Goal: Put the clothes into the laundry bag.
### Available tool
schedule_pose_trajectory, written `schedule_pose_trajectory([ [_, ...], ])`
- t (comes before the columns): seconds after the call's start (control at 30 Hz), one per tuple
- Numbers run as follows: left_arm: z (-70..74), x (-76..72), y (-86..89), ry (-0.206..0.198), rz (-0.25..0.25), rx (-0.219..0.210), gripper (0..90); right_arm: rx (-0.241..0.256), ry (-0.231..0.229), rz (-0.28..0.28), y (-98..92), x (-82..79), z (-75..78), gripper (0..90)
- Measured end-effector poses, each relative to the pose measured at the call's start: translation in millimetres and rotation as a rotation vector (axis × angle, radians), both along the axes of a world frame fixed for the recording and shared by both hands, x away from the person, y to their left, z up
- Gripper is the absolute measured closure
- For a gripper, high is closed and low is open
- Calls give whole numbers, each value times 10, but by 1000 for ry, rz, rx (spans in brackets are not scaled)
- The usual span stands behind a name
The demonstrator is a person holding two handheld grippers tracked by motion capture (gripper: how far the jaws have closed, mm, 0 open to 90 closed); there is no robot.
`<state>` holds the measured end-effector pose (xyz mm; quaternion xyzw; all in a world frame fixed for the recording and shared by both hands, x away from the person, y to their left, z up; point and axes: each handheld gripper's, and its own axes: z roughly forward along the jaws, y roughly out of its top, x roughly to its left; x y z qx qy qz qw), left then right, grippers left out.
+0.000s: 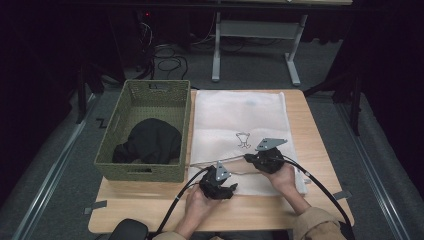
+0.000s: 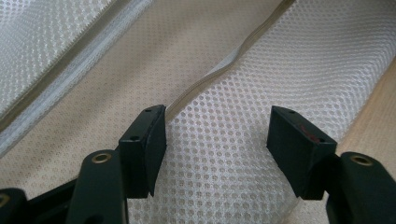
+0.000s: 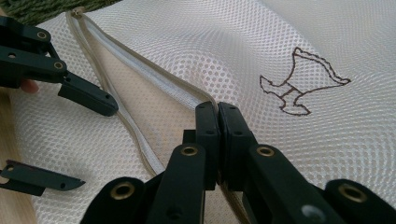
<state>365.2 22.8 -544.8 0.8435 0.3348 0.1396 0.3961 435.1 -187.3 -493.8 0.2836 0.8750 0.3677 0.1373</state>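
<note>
High view: a white mesh laundry bag (image 1: 240, 125) lies flat on the wooden counter (image 1: 320, 145), filling the middle of the frame, with its zipper edge along the lower part. At left a green woven basket (image 1: 145, 95) holds a black garment (image 1: 150, 141). The left claw (image 1: 220, 192) sits at lower centre over the bag's near corner; the right claw (image 1: 257, 159) is just above and to its right, on the zipper line.

Left gripper view: the left claw (image 2: 217, 149) stands wide open, mesh showing between its pads, and the lower lip of the zipper opening (image 2: 219, 70) runs up from just beside the left-hand pad to the upper right. Nothing is gripped.

Right gripper view: the right claw (image 3: 218, 119) is closed on the upper zipper lip (image 3: 154, 77), lifting it slightly; the left claw (image 3: 84, 140) waits open at the left of the frame.

The step looks like spreading the mouth open. To do it well, the left claw should probably slide sideways until the lower lip alone lies between its pads, pinch only that layer, then draw away from the right claw while the right holds the upper lip high.
</note>
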Motion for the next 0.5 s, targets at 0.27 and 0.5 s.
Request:
schedule_pose_trajectory([
  [0.27,-1,0,-1,0,1,-2,378,6,-12,8,-2,-3,56,886],
  [0.5,0,0,0,0,1,-1,378,-5,-27,17,24,-8,157,886],
])
